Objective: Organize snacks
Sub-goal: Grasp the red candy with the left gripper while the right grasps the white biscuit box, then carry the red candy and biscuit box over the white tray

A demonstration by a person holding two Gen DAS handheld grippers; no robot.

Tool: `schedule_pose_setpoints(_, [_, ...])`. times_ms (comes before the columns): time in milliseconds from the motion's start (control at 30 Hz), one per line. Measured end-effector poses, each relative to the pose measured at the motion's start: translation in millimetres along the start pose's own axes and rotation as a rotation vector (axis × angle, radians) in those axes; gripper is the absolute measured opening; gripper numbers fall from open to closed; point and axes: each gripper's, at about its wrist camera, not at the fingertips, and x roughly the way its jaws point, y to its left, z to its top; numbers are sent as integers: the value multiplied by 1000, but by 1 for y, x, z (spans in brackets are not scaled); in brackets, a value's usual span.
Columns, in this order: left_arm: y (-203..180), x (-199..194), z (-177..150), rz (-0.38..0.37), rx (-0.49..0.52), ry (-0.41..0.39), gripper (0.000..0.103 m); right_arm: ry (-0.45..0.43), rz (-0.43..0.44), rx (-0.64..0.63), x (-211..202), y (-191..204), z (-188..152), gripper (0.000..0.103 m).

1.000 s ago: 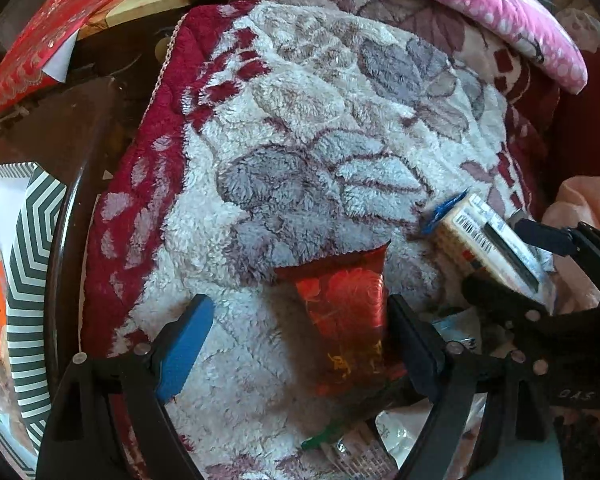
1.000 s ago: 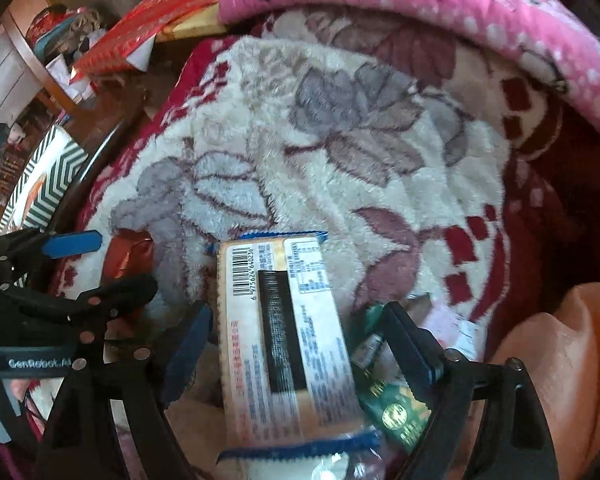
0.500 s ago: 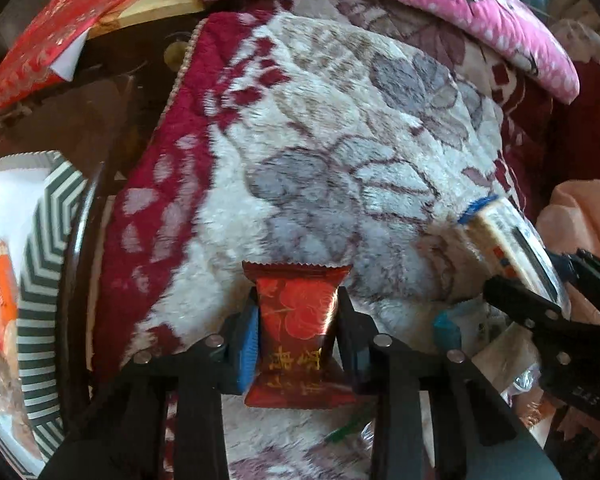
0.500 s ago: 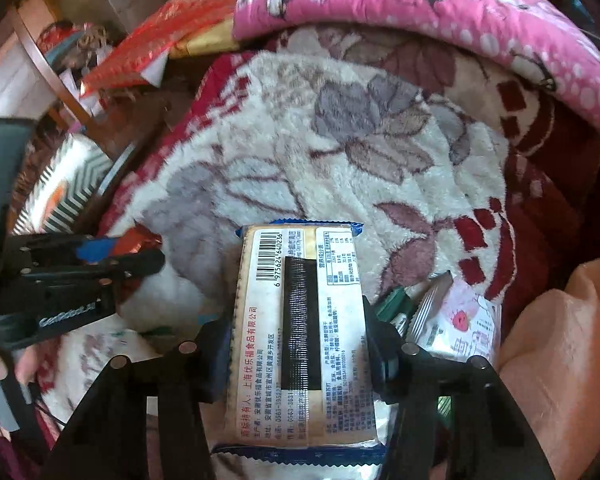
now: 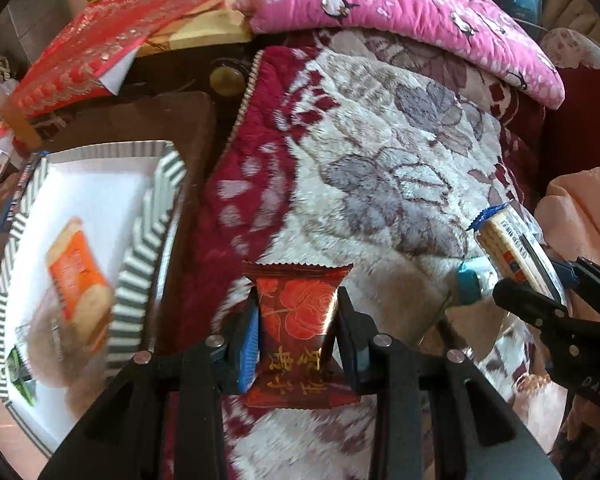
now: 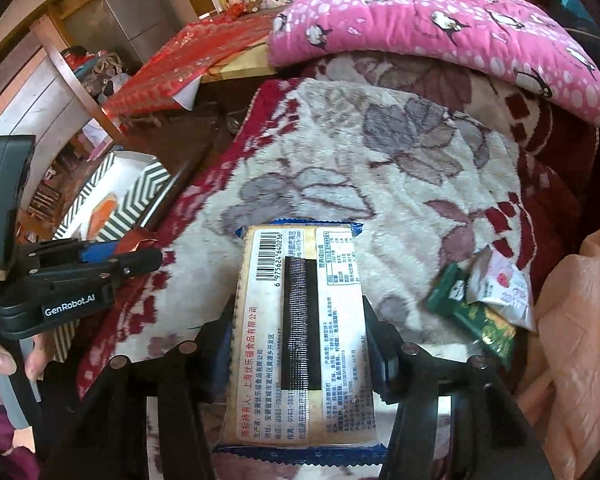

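We see a glossy red foil wrapper [image 5: 296, 332] with gold print and a smooth, shiny plastic cracker pack [image 6: 300, 332] printed in matt cream. Under them lies a thick, fuzzy plush blanket [image 5: 380, 168]; a quilted pink cotton cover [image 6: 440, 20] sits beyond. The striped tray [image 5: 140, 248] looks like matt paperboard, beside dark polished wood [image 5: 148, 120]. Our grippers are matt black plastic with metal screws.

Red rose-print snack [image 5: 296, 332] upright; cracker pack [image 6: 300, 332] barcode side up, both lifted.
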Motion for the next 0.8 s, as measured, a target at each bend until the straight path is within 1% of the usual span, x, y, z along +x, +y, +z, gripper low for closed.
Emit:
schedule_pose_setpoints(133, [7,-16,-11,12,7,-27,33,-15,19,15,-5,13,-6,58])
schedule_pose_setpoints(400, [20,-35,-24,20,-1,-56,33,-9,24,-10,-7,41,-13,58])
schedule_pose_setpoints(800, [51,-55,-37,39,-42,-83,33,0,51,-70,-3,87,-8,59])
